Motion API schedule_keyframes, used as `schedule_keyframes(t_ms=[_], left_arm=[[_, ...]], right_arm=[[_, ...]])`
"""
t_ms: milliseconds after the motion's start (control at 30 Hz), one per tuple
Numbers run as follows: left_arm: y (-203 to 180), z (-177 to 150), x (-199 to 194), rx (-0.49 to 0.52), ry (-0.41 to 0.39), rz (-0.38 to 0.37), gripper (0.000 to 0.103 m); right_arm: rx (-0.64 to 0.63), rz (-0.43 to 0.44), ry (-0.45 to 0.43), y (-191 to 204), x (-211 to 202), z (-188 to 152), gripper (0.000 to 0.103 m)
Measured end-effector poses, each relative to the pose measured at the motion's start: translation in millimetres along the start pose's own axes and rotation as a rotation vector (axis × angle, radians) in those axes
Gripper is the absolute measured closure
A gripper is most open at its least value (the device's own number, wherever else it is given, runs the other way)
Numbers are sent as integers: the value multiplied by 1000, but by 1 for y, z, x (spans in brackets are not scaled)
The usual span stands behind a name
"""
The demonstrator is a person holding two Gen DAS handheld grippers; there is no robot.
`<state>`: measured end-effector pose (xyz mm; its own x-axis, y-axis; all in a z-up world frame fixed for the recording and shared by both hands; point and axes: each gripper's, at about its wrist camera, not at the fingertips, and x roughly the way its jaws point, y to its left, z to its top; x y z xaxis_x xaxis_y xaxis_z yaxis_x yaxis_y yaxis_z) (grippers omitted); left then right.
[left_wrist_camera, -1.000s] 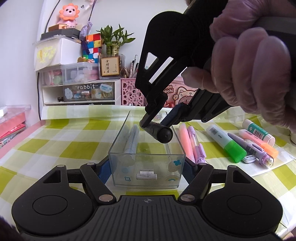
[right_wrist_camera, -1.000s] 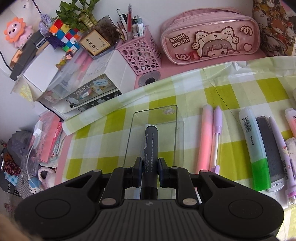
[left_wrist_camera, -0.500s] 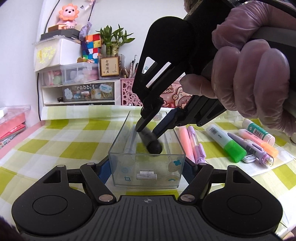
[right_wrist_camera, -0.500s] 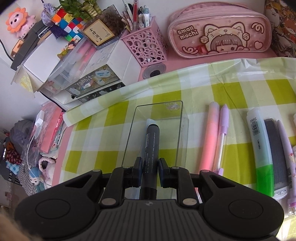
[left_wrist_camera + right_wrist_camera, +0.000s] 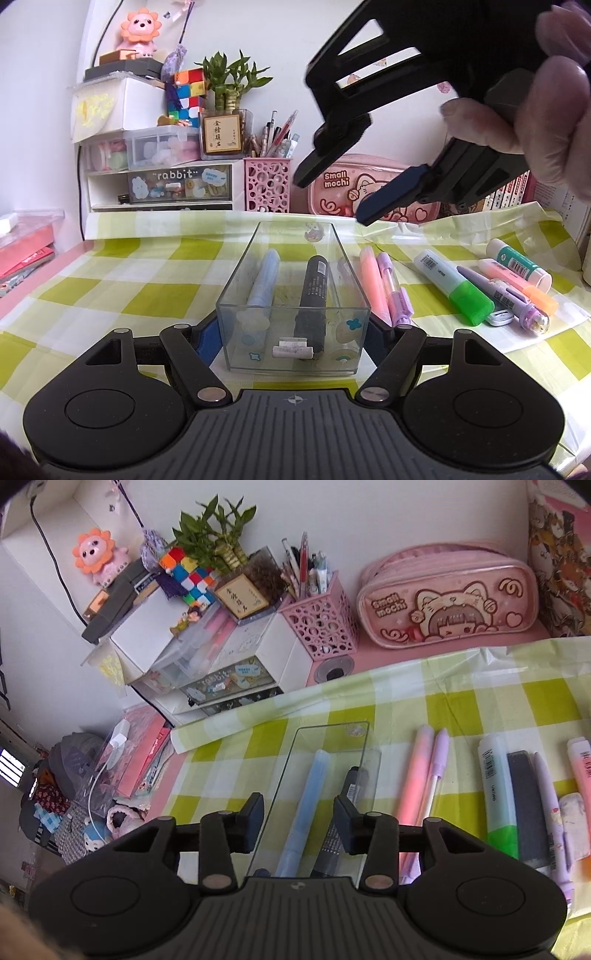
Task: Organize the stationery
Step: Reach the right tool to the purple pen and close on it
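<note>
A clear plastic box stands on the checked cloth, and my left gripper is shut on its near end. Inside lie a light blue pen and a black marker. My right gripper hangs open and empty above the box's far end. In the right wrist view the right gripper is open above the box, with the blue pen and black marker below.
To the right of the box lie a pink pen, a purple pen, a green highlighter, an orange highlighter and a glue stick. A pink pen holder, pencil case and drawer unit stand behind.
My right gripper lowered the black marker into the box, opened and let it go, then rose clear. The marker now lies beside the blue pen. The left gripper has not moved.
</note>
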<state>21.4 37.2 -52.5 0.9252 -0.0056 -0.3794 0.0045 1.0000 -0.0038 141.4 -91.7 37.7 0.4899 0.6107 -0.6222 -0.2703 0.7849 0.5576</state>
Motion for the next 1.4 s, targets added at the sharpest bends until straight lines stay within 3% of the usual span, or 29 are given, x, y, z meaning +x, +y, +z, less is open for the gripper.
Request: schedule_keyframes(t_ms=[267, 600, 1033, 1233, 1400], left_arm=[[0, 1, 0, -15, -6, 37, 30], [1, 1, 0, -15, -10, 49, 30], [0, 1, 0, -12, -9, 42, 30], [0, 0, 1, -12, -3, 42, 30], [0, 1, 3, -15, 4, 41, 30]], right_arm=[[4, -116, -165, -32, -30, -16, 52], [0, -162, -105, -56, -3, -41, 53], [-55, -217, -83, -54, 12, -49, 75], [-65, -196, -79, -55, 10, -48, 88], [-75, -234, -82, -57, 6, -47, 88]])
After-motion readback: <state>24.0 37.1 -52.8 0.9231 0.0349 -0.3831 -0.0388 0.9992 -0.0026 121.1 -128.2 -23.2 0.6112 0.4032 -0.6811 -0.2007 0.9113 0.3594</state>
